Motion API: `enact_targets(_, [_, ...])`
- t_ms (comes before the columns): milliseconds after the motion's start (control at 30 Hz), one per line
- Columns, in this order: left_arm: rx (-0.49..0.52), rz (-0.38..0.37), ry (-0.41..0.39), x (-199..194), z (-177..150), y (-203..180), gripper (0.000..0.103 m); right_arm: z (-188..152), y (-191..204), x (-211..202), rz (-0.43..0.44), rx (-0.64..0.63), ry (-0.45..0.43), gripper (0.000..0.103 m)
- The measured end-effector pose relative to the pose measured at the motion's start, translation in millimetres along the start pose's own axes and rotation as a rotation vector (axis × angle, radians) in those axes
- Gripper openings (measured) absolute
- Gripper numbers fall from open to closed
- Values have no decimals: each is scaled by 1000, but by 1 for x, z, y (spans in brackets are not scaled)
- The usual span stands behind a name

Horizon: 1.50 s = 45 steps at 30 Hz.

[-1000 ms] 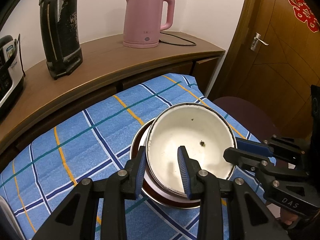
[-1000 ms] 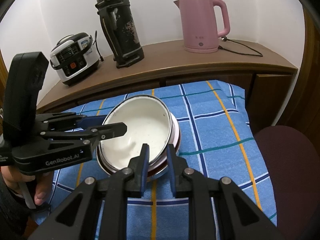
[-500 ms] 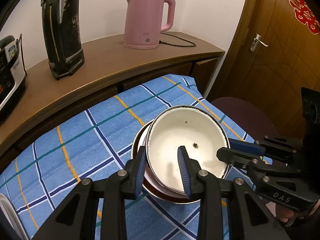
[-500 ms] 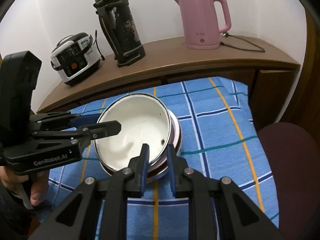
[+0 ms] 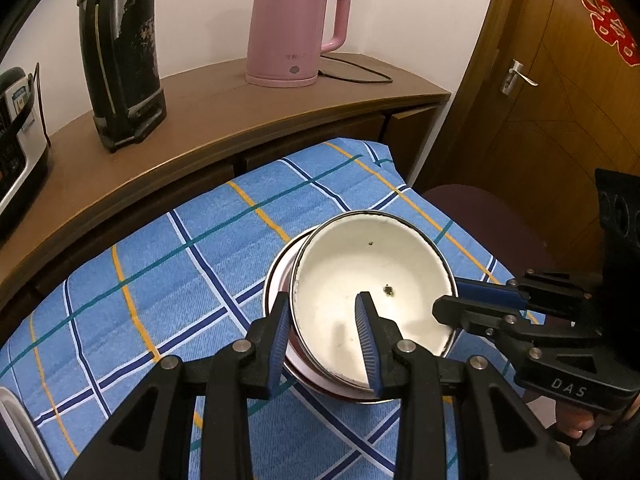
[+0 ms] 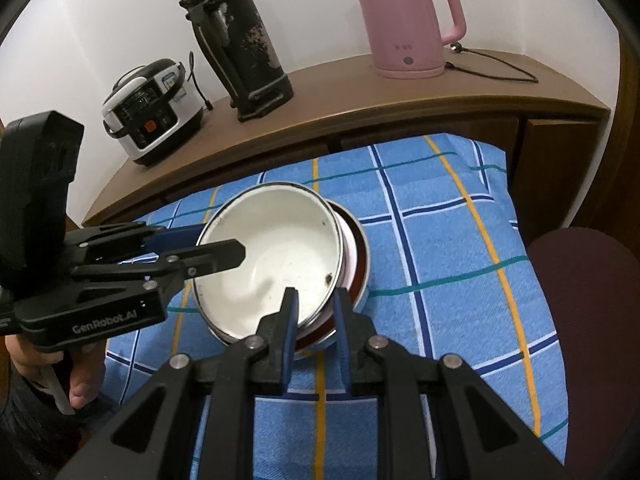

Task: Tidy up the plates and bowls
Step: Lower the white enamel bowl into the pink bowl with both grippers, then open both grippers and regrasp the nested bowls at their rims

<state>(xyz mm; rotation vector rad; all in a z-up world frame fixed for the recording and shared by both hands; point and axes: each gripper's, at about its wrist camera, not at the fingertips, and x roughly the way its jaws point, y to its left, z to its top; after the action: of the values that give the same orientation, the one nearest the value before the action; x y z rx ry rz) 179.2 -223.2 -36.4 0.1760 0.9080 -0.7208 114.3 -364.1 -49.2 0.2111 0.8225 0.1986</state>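
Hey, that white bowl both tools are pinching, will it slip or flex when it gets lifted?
The white bowl looks like enamelled metal, so probably stiff rather than floppy. Its glossy wall may slide between the left tool fingers, and the right tool grips only the rim. Dark chips suggest the coating could be brittle if knocked.

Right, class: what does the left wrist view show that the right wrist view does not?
Only the left wrist view shows the door with its handle and red decoration. Only the right wrist view shows the whole rice cooker. Both show the white bowl stacked on a red dish, gripped at the rim by the left gripper and right gripper, and the pink kettle.
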Motion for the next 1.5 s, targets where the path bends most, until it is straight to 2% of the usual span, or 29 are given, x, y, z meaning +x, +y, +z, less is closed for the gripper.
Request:
enact_targets(1000, [19,4,-25,0,0,-2,35,-1,3,-1,-20,-26,-13,20])
enact_targets(1067, [10,-15,-24,-2,1,-1,39,-2,5,-4,-32,-40,-21,23])
enact_targets(1100, [2,-31,-32,-5,2,0,41,-3,6,-7,-33,-47,-37,29])
enact_targets(1133, [-1,-36,-43,-7,3,1,48,-3,6,-10,-36,-51,-54,38])
enact_targets(1167, [-3,-37,-70,-13,4,1,56,-3,6,-15,-47,-53,-74,43])
enact_targets(1200, [-7,-36,-92,-18,5,2,60,-3,5,-19,-57,-51,-92,51])
enact_targets(1233, [-13,-39,-112,-22,6,4,66,-3,4,-21,-64,-47,-104,55])
enact_targets(1333, [-40,-35,-126,-25,6,10,69,-3,-3,-21,-80,-25,-116,57])
enact_targets(1500, [-83,-12,-75,-7,-2,20,69,-6,-14,-10,-63,30,-107,57])
